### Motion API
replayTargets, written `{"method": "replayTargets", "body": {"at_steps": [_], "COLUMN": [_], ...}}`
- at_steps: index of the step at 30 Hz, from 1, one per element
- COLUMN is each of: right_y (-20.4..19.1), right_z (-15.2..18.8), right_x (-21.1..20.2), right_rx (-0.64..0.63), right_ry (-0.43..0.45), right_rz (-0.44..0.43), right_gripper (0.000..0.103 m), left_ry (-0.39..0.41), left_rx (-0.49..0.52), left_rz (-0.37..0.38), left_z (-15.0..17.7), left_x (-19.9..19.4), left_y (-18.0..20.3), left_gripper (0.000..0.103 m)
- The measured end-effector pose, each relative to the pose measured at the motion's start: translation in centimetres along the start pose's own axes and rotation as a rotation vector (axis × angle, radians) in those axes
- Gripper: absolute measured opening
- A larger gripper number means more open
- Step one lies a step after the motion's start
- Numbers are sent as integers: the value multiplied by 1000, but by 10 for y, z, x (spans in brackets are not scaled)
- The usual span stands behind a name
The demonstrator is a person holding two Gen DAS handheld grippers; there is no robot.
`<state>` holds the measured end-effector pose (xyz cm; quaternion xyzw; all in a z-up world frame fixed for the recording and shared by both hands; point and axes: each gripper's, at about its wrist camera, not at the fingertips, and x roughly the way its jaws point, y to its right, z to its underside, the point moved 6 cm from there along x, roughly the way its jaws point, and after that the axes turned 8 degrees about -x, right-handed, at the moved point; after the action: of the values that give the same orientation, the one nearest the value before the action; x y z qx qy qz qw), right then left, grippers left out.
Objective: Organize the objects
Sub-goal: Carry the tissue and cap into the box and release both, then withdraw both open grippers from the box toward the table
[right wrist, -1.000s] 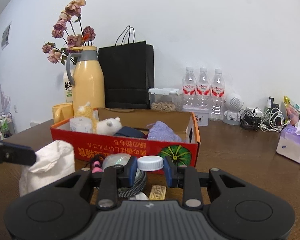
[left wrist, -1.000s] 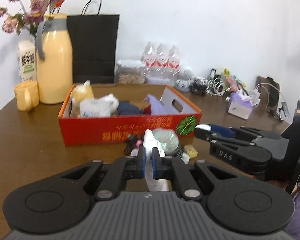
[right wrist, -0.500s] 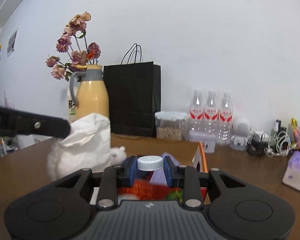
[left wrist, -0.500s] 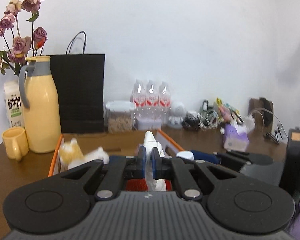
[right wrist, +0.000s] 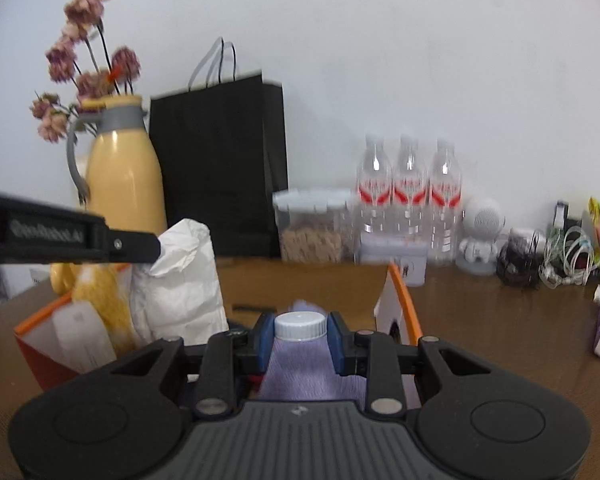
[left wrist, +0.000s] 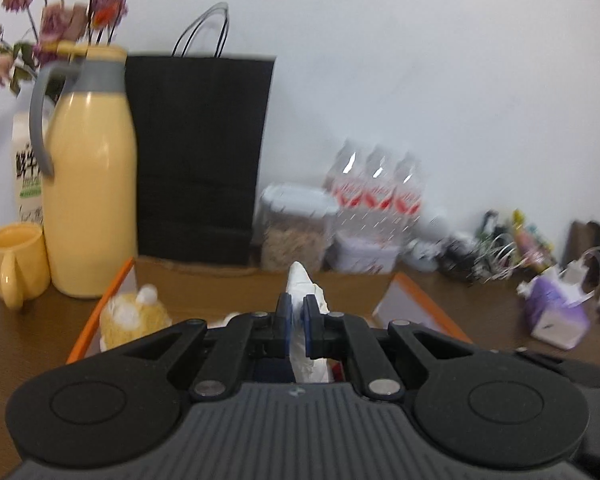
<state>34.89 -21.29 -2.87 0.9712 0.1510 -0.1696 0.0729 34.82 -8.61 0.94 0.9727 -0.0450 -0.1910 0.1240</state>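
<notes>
Our left gripper (left wrist: 296,315) is clamped on a crumpled white paper bag (right wrist: 180,280), and our right gripper (right wrist: 300,340) is clenched on a white bottle cap (right wrist: 300,325); the bottle below it is hidden. Both loads hang over the open cardboard box (right wrist: 300,284), the bag toward its left end beside a yellow plush toy (left wrist: 134,316), the cap nearer its right wall above what looks like a lilac cloth (right wrist: 312,376), though blur makes that uncertain. The box sits on a brown wooden table (right wrist: 500,312) against a white wall. Behind the box stand a yellow jug (left wrist: 88,192), a black paper bag (left wrist: 200,152) and three water bottles (right wrist: 410,188). Right of the box the tabletop shows bare wood up to a purple tissue pack (left wrist: 556,316).
</notes>
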Motion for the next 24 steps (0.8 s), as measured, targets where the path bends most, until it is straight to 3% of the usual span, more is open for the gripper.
{"method": "replayTargets", "body": {"at_steps": [4, 6, 7, 8, 9, 10, 11, 12, 14, 24], "right_y": [-3, -4, -4, -5, -5, -5, -5, -6, -6, -1], "right_z": [9, 12, 13, 14, 14, 14, 13, 12, 10, 5], "right_x": [7, 8, 7, 6, 4, 3, 1, -1, -5, -13], "right_rx": [-10, -15, -17, -18, -18, -18, -21, -25, -25, 1], "right_ry": [-36, -47, -48, -50, -48, -44, -36, -28, -11, -6], "right_rz": [3, 9, 15, 20, 22, 27, 36, 41, 44, 38], "right_gripper": [28, 29, 31, 39, 56, 65, 84, 95, 103, 103], "left_ry": [-25, -20, -14, 2, 27, 50, 68, 83, 99, 105], "left_rx": [31, 54, 59, 63, 74, 88, 101, 109, 116, 80], "left_rz": [-37, -54, -59, -73, -89, -101, -112, -120, -138, -136], "left_z": [11, 11, 11, 10, 9, 8, 7, 6, 3, -3], "left_x": [6, 3, 1, -2, -8, -12, -16, -19, -23, -27], "left_y": [-8, -9, -9, -10, -9, -9, -9, -8, -8, -10], "left_gripper": [10, 28, 56, 81, 88, 95, 103, 103, 103, 103]}}
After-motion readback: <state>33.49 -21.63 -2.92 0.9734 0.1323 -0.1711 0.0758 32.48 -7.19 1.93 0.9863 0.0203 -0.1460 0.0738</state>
